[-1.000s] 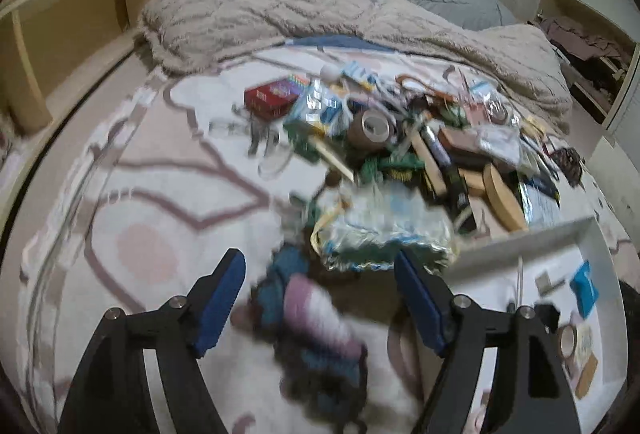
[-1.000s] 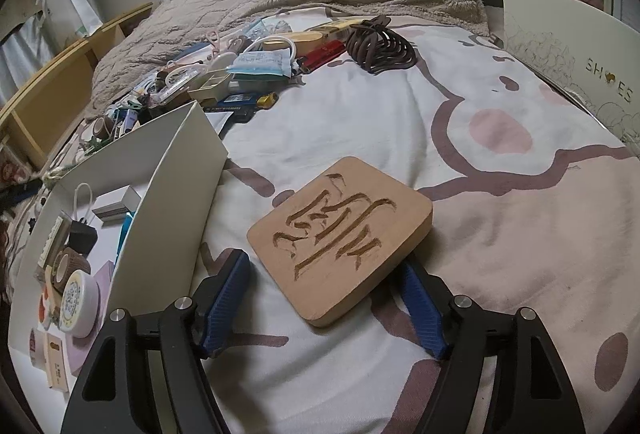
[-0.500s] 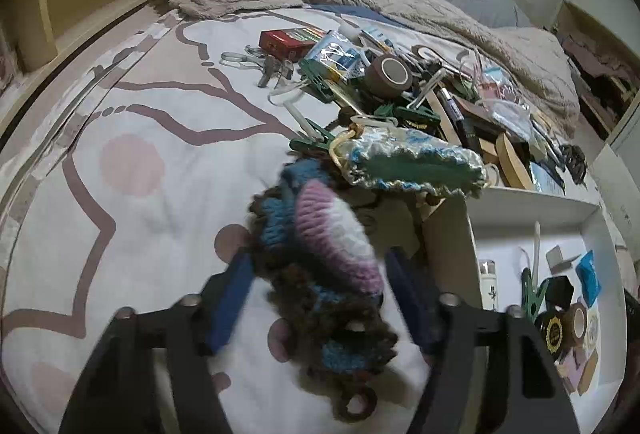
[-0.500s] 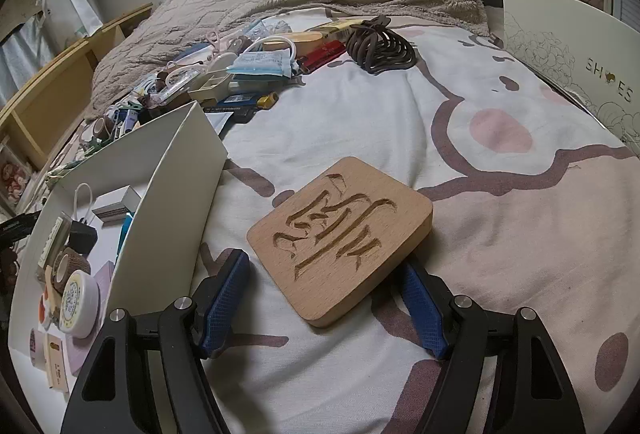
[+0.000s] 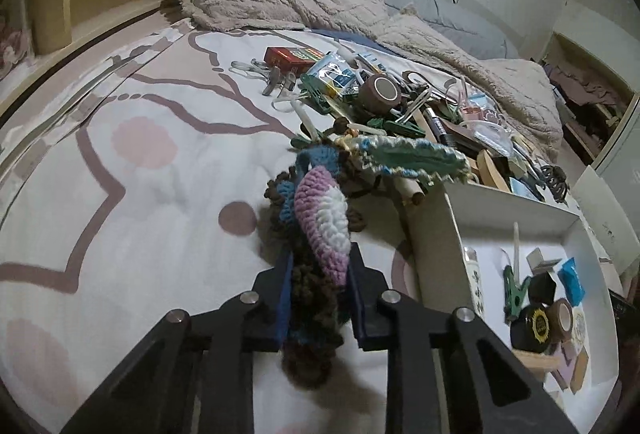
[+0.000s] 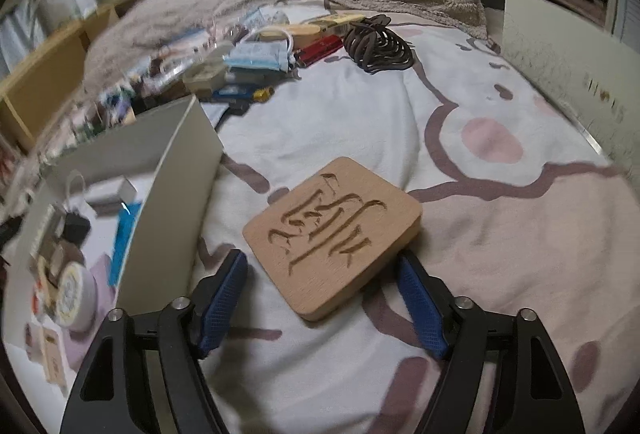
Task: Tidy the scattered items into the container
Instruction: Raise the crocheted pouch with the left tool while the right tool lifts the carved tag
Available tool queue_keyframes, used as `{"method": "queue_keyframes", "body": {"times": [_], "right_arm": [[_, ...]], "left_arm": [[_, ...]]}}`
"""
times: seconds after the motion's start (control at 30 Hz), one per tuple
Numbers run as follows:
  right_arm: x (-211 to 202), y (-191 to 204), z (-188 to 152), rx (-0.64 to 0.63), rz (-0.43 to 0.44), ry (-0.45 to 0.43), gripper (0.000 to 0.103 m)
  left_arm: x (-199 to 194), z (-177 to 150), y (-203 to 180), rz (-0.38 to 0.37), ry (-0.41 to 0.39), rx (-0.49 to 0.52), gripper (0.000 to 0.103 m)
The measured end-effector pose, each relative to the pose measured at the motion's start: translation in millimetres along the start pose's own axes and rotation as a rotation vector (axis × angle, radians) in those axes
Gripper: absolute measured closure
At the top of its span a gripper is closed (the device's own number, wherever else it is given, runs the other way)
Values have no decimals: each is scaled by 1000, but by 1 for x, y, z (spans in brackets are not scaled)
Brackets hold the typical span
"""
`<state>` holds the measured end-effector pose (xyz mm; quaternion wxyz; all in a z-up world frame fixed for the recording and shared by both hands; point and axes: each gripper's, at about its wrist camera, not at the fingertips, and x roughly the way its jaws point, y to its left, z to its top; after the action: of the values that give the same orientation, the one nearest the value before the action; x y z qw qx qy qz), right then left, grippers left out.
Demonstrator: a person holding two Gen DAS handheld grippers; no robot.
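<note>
The crocheted yarn piece in purple, white, blue and brown (image 5: 320, 234) sits low in the centre of the left wrist view, squeezed between the blue pads of my left gripper (image 5: 318, 298), whose jaws are closing on it; its brown tail hangs below the pads over the patterned bedsheet (image 5: 160, 193). I take this as the pick-up step for this item. Next I judge I must lift it clear of the green and cream crocheted pouch (image 5: 412, 153) just above it, then carry it right, over the wall of the white cardboard box (image 5: 436, 234) at the lower right, where tape rolls and small bits already lie. In the right wrist view my right gripper (image 6: 324, 308) is spreading its jaws, with the near corner of the carved square wooden block (image 6: 334, 234) between them, the pads not pressing it. That block lies on the sheet at centre frame, just right of the box wall.
</note>
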<state>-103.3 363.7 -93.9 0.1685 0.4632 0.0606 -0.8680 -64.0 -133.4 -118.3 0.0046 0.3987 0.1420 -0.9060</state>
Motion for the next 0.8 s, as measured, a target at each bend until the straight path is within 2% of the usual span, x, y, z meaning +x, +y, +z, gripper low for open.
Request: {"method": "queue_keyframes", "body": {"times": [0.03,0.17,0.33,0.63,0.7,0.8], "right_arm": [[-3,2,0,-30,-34,3,16],[-10,-3,-1,-98,-147,-5,11],[-12,-28,9,-23,-175,2,7],[-10,-68,23,77,-325,11,7],[-15,-71,21,96,-308,-11,7],[-23,-61,22,53,-193,-61,7]], "left_arm": [[-1,-3,0,-3,1,-2,81],[-6,-8,-1,-26,-4,-26,81],[-8,-12,-2,-37,-3,-46,81],[-10,-18,-4,-46,0,-67,81],[-10,-18,-5,-44,1,-65,81],[-10,-19,-5,-43,1,-65,81]]}}
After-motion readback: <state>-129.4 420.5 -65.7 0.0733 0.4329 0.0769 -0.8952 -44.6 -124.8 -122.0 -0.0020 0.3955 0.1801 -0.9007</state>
